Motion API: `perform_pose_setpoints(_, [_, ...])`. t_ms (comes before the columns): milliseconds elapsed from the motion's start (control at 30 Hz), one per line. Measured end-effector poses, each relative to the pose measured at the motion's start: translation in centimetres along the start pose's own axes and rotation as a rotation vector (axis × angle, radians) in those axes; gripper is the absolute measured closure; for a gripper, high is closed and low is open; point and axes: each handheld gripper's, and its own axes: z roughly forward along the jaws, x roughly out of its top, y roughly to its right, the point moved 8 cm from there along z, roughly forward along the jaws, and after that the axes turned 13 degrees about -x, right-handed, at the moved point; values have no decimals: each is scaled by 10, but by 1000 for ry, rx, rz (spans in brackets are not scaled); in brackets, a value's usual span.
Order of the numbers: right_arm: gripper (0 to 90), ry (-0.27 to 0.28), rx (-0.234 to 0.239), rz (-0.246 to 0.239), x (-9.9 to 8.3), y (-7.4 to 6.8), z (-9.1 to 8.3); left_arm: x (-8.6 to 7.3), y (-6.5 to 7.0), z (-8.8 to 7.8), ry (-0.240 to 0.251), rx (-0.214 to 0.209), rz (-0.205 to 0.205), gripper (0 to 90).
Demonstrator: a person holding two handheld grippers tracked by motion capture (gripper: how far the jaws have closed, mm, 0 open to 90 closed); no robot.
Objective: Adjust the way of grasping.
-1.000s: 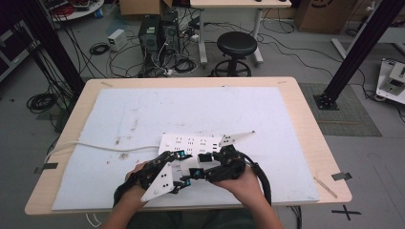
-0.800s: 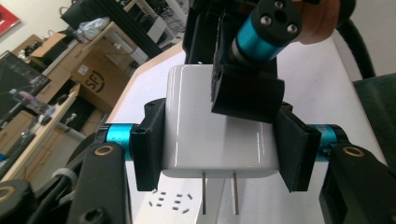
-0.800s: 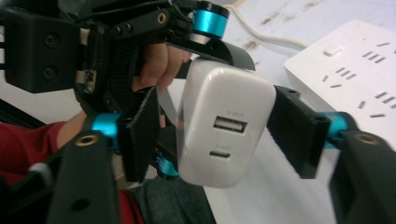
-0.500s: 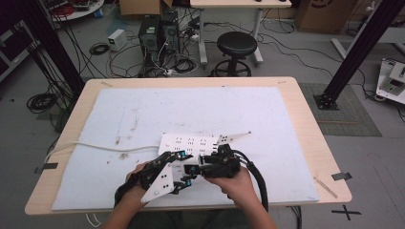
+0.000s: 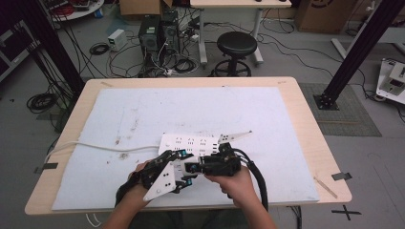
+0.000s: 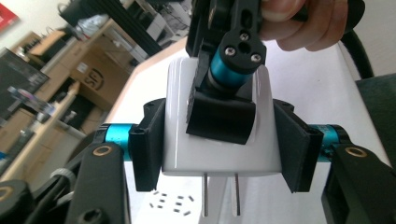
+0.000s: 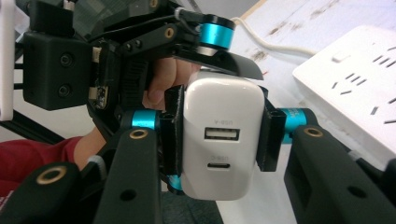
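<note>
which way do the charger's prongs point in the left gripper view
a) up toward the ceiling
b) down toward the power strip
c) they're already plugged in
b: the two prongs hang bare below the charger, above the power strip slots.

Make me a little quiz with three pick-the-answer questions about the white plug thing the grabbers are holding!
1. Where is the white charger?
A. lying on the stool
B. held up between the left gripper and the right gripper
C. plugged into the power strip

2. How many metal prongs stick out of the charger?
A. two
B. three
C. none

3. What are the right gripper's jaws doing?
A. hanging wide open, apart from the charger
B. shut on the cable of the power strip
C. pressing on the charger's sides

Answers: 1 B, both pairs of black jaws clamp the charger above the table. 2 A, the left gripper view shows two flat prongs at its bottom. 3 C, the right gripper view shows its pads against both sides, after just closing.
</note>
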Motion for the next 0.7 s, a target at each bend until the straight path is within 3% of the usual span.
perform_pose_setpoints(67, [632, -1, -14, -16, 1, 0, -1, 1, -3, -1, 9, 43, -18, 287])
perform_pose_setpoints(100, [632, -1, -14, -16, 1, 0, -1, 1, -3, -1, 9, 43, -18, 238])
perform_pose_setpoints(300, [633, 44, -72, -28, 9, 10, -19, -3, -8, -8, -2, 43, -53, 176])
perform_pose_setpoints(367, [634, 53, -125, -47, 14, 18, -31, -6, -11, -13, -21, 40, -73, 175])
perform_pose_setpoints(400, [634, 53, -125, -47, 14, 18, -31, -10, -16, -17, -44, 66, -88, 175])
perform_pose_setpoints(467, [634, 53, -133, -51, 15, 20, -34, -10, -16, -17, -44, 66, -88, 175])
perform_pose_setpoints(500, [634, 53, -133, -51, 15, 20, -34, -18, -29, -32, -66, 105, -148, 175])
perform_pose_setpoints(533, [634, 53, -133, -51, 15, 20, -34, -18, -29, -32, -66, 105, -148, 175])
perform_pose_setpoints(600, [633, 65, -192, -74, 21, 33, -51, -27, -42, -46, -102, 114, -204, 175])
perform_pose_setpoints(667, [634, 62, -198, -79, 22, 34, -54, -30, -46, -50, -115, 108, -222, 175])
perform_pose_setpoints(700, [633, 66, -205, -79, 24, 35, -57, -35, -52, -57, -129, 108, -252, 175])
